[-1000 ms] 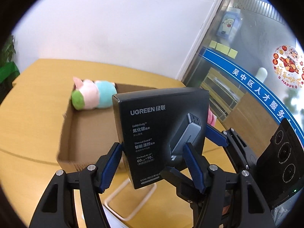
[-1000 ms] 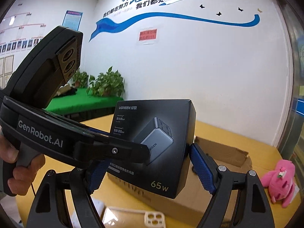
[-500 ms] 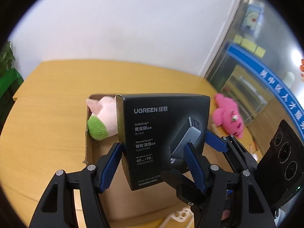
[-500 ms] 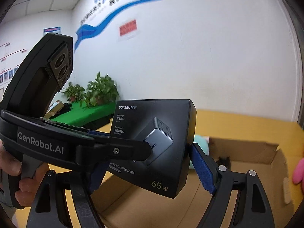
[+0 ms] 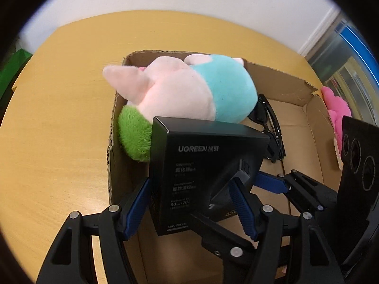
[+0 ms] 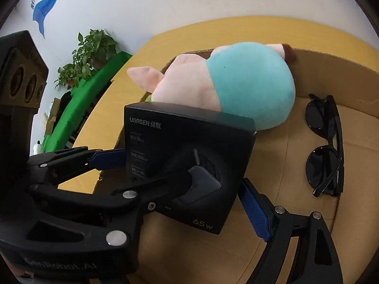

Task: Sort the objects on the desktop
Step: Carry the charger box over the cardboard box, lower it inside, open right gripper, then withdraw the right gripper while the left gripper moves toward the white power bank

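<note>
A black UGREEN charger box (image 5: pixel 201 172) is held between both grippers over the open cardboard box (image 5: pixel 284 87). My left gripper (image 5: pixel 191 203) is shut on the charger box's left part. My right gripper (image 6: pixel 180 184) is shut on the same charger box (image 6: pixel 189 156), its right finger (image 6: pixel 254 210) against the box's side. The left gripper's finger crosses in front of it in the right wrist view. A pink, teal and green plush pig (image 5: pixel 180 94) lies in the cardboard box just beyond the charger box. Black sunglasses (image 6: pixel 324 151) lie in the box to the right.
The cardboard box (image 6: pixel 331 80) stands on a yellow wooden table (image 5: pixel 59 123). A pink plush toy (image 5: pixel 336 108) lies outside the box at its right. Potted plants (image 6: pixel 90 54) and a green surface are beyond the table at the left.
Both grippers have carried the charger box forward and down over the cardboard box. The view now tilts down into the box, and the plush pig and sunglasses are much closer.
</note>
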The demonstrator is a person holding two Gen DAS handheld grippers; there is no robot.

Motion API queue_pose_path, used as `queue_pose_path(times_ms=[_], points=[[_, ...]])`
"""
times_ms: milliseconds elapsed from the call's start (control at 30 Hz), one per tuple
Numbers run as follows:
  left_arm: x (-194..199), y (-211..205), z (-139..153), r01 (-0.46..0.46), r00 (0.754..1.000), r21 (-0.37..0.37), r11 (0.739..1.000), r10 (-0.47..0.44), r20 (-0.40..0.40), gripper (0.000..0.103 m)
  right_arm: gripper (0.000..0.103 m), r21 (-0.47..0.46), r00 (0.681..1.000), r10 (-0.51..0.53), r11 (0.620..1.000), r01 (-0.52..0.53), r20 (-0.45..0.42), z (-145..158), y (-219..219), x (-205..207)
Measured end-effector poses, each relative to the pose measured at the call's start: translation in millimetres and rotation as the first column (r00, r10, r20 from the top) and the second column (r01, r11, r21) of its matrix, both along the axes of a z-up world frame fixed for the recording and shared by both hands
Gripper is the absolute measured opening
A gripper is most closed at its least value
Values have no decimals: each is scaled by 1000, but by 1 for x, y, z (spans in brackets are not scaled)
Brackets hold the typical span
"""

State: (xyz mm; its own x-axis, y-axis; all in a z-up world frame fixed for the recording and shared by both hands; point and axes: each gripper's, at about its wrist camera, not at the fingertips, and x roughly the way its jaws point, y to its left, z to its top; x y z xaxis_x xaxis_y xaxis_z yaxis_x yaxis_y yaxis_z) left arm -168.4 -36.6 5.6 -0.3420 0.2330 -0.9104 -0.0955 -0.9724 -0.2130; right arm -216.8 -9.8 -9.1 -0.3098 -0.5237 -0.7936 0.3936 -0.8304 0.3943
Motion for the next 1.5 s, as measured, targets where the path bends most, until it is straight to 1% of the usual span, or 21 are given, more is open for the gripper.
queue_pose_path(times_ms=[167, 267, 367, 433, 533, 600, 633, 700, 767, 800, 867, 900, 933, 967, 1033, 1100, 1200, 1267, 1300, 1433, 1500], points=[[6, 1, 0, -7, 999, -4, 1000, 7, 34, 68, 90, 15, 999, 21, 1000, -22, 37, 5, -9, 4], [11, -4, 0, -3, 999, -21, 1000, 4, 48, 68, 91, -2, 996, 35, 999, -35, 78, -1, -8, 5], [15, -7, -5, -7, 997, -15, 1000, 8, 76, 68, 91, 26, 994, 46, 998, -48, 94, -6, -8, 18], [17, -12, -8, -10, 996, -8, 1000, 11, 92, 68, 91, 24, 992, 48, 998, -52, 120, -11, -3, 21], [14, -8, -10, 4, 995, -49, 999, 1, 101, 65, 93, -6, 984, 59, 998, -59, 168, -19, -5, 22], [16, -10, -11, 10, 995, -65, 998, -4, 97, 66, 95, -16, 982, 63, 998, -61, 177, -21, -5, 25], [18, -11, -9, 10, 996, -69, 998, -4, 88, 66, 95, -8, 985, 62, 998, -61, 159, -18, -6, 30], [28, -15, 2, 4, 1000, -107, 994, 0, 31, 66, 96, 21, 994, 52, 998, -54, 93, -8, 2, 42], [52, -19, 26, -16, 996, -144, 989, 2, -93, 66, 101, 90, 999, 27, 996, -23, -41, 15, 17, 69], [66, -20, 38, -16, 989, -138, 990, -5, -150, 66, 102, 113, 994, 21, 994, -9, -104, 25, 25, 82], [106, -22, 66, -17, 959, -106, 994, -14, -284, 70, 103, 192, 962, 1, 980, 53, -273, 49, 44, 123], [127, -22, 77, -23, 939, -97, 995, -12, -343, 78, 103, 227, 940, -9, 970, 91, -341, 57, 54, 142], [153, -22, 89, -31, 912, -85, 996, -7, -409, 81, 103, 249, 909, -22, 959, 137, -415, 67, 66, 166], [170, -20, 95, -31, 893, -72, 997, -5, -450, 81, 103, 249, 891, -31, 955, 160, -453, 72, 72, 182], [197, -4, 104, -28, 867, -49, 998, 0, -499, 81, 103, 238, 864, -52, 951, 195, -501, 81, 84, 210], [226, 5, 110, -18, 849, -26, 999, 2, -528, 81, 103, 235, 847, -74, 945, 228, -526, 86, 93, 229], [247, 29, 110, -6, 831, -12, 1000, -2, -556, 81, 103, 223, 825, -91, 941, 255, -558, 95, 115, 253], [260, 37, 112, -12, 822, -15, 1000, 1, -569, 81, 103, 218, 814, -91, 941, 259, -574, 99, 116, 266], [260, 41, 111, -16, 822, -15, 1000, 5, -569, 81, 103, 216, 813, -90, 942, 257, -576, 100, 119, 270], [270, 48, 105, -15, 838, 36, 999, 32, -544, 81, 103, 209, 812, -84, 946, 247, -578, 101, 122, 278], [275, 49, 103, -27, 838, 45, 999, 48, -543, 81, 103, 198, 815, -84, 951, 237, -573, 101, 125, 281]])
